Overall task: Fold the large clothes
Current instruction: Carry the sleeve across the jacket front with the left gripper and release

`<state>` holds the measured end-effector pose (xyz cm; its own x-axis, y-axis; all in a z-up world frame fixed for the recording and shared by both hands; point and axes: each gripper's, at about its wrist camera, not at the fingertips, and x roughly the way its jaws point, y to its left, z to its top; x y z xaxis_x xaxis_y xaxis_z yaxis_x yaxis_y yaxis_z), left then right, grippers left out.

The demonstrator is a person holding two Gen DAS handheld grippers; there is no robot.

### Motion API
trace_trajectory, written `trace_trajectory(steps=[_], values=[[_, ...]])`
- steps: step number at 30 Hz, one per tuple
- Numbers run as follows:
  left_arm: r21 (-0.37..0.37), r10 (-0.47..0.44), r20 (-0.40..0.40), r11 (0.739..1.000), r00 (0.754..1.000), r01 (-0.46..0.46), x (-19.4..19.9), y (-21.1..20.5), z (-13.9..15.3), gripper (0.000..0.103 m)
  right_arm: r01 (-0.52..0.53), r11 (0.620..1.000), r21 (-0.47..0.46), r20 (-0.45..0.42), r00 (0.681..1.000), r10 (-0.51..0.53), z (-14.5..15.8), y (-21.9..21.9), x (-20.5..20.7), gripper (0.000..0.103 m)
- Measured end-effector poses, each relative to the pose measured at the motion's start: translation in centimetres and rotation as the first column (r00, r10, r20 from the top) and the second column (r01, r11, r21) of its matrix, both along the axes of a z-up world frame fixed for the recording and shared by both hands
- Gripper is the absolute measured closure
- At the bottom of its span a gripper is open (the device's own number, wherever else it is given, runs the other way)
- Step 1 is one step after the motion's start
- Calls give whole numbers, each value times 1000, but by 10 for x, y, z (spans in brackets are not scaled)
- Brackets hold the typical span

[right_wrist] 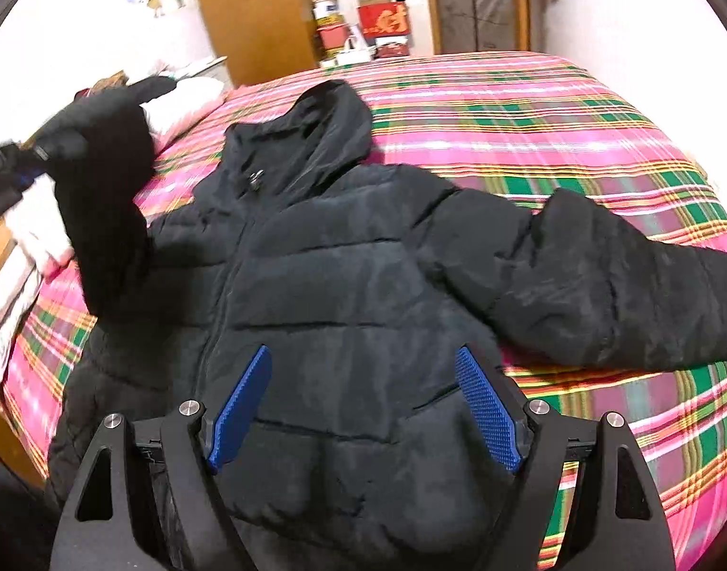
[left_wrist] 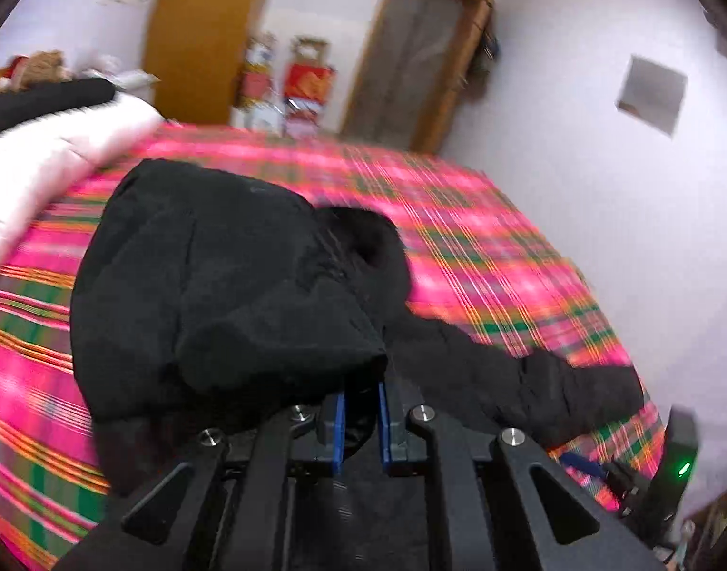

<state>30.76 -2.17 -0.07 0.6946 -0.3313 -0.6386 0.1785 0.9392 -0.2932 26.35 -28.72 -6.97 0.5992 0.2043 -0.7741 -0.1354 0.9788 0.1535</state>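
A black hooded puffer jacket (right_wrist: 344,257) lies front up on the pink plaid bed (right_wrist: 530,114), hood toward the far side, its right-hand sleeve (right_wrist: 625,285) stretched out flat. My left gripper (left_wrist: 362,392) is shut on the cuff of the other sleeve (left_wrist: 268,333) and holds it lifted; it shows at the left edge of the right wrist view (right_wrist: 25,162), with the sleeve (right_wrist: 102,200) raised above the jacket. My right gripper (right_wrist: 363,371) is open and empty, hovering over the jacket's lower front. The left wrist view is motion-blurred.
A pale pink quilt (left_wrist: 44,162) with dark clothing on it lies at the bed's left side. Stacked boxes (right_wrist: 378,24) and a wooden wardrobe (right_wrist: 249,9) stand behind the bed by a door (right_wrist: 477,0). A white wall (left_wrist: 625,190) runs along the bed's right.
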Motion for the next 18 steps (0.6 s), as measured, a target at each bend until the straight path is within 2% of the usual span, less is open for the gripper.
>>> trace_trajectory(steps=[6, 9, 10, 11, 14, 18], values=[[52, -96, -111, 993, 989, 102, 8, -54, -66, 91, 61, 998, 27, -32, 998, -60, -4, -21, 9, 23], [56, -138, -161, 987, 977, 148, 10, -68, -91, 84, 69, 997, 28, -34, 997, -68, -5, -25, 11, 23], [58, -150, -171, 985, 974, 162, 12, -72, -97, 78, 70, 997, 23, -31, 997, -69, -5, -25, 11, 23], [54, -165, -181, 983, 969, 177, 10, -73, -100, 67, 72, 997, 15, -28, 997, -71, -6, -25, 12, 23], [-5, -214, -200, 976, 956, 218, 8, -79, -102, 45, 80, 997, 12, -21, 997, -80, -7, -27, 14, 23], [-38, -273, -156, 962, 949, 271, -10, -83, -81, 39, 107, 994, 19, 5, 994, -107, -2, -35, 13, 23]])
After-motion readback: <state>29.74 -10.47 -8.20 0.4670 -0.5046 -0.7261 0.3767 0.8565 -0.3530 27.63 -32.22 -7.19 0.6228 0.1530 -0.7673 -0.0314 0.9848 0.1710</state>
